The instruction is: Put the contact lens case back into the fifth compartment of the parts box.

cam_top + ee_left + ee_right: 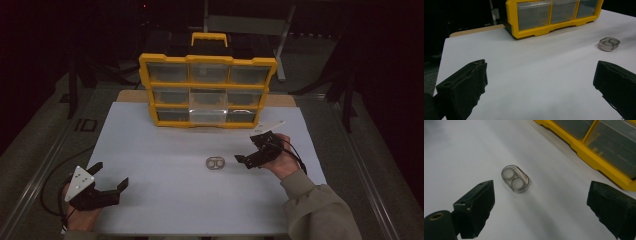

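left tongs (111, 175) sit at the near left corner of the white surface (165, 200), jaws spread wide, nothing between them; the hand rests low at the surface edge. in the left gripper view the pads frame bare white sheet, with the small clear oval plastic case with two round wells (609, 44) lying far off to the upper right.

centre: that case (215, 163) lies flat on the surface, alone, well in front of the yellow-framed organiser box with clear drawers (207, 90), which stands at the far edge with its handle up.

right tongs (243, 160) hover just beside the case on its right, jaws apart and empty, aimed at it. in the right gripper view the case (515, 179) sits ahead of the open pads, nearer the left one, not yet between them.

judgement: approach under way; grasp not made; case not lifted, drawers all appear shut. pick-up and any placing remain.

writing: none legible on case, organiser or tongs.
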